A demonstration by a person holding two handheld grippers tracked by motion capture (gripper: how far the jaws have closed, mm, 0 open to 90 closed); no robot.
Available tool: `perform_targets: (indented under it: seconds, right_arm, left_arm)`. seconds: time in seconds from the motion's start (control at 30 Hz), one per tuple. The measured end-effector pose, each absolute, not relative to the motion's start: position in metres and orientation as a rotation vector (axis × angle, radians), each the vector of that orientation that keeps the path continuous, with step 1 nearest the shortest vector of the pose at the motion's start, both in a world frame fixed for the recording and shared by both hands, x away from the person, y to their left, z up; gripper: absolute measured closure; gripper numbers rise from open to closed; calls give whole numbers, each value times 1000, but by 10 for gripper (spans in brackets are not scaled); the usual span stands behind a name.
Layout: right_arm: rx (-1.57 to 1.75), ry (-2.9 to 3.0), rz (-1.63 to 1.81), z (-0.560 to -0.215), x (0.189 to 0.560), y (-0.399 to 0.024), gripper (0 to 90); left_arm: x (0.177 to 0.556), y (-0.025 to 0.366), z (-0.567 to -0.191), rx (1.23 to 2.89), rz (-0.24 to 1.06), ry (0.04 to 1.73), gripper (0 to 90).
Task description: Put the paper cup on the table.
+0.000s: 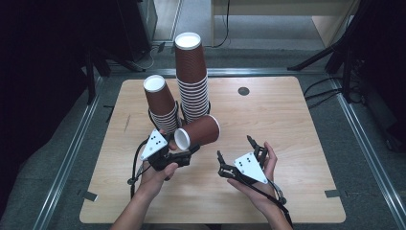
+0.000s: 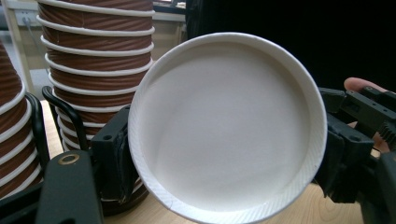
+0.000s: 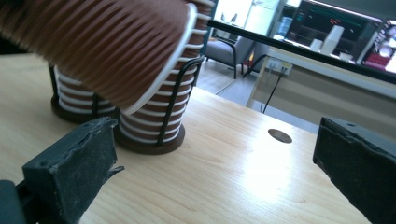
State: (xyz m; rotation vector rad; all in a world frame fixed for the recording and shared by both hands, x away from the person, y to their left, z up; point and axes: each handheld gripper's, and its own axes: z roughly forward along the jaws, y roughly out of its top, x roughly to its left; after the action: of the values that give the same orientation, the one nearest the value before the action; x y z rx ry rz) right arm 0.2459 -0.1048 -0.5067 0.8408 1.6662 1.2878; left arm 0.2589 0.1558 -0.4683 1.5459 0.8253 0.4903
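Observation:
My left gripper (image 1: 187, 151) is shut on a brown ribbed paper cup (image 1: 200, 131) and holds it on its side above the table. The cup's white bottom (image 2: 224, 126) faces the left gripper view, with a black jaw pressed on each side of it (image 2: 226, 156). Just behind it stand two stacks of the same cups, a tall one (image 1: 192, 81) and a shorter leaning one (image 1: 160, 103), in a black wire holder (image 3: 175, 100). To the right, my right gripper (image 1: 235, 150) is open and empty, its jaws spread wide over bare wood (image 3: 215, 168). The held cup (image 3: 102, 46) hangs at the upper left of the right gripper view.
The wooden table (image 1: 287, 124) has a small round dark grommet (image 1: 243, 91) at its far middle. Bare wood lies to the right of the stacks and along the near edge. Dark stands and cables surround the table on the floor.

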Motion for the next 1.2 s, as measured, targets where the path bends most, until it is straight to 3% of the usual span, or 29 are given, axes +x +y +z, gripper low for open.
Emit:
perform_targets:
  seconds: [1.2]
  right_arm:
    - [1517, 1433, 1890, -491, 246, -93, 0]
  left_arm:
    - [257, 154, -470, 1529, 504, 812, 219]
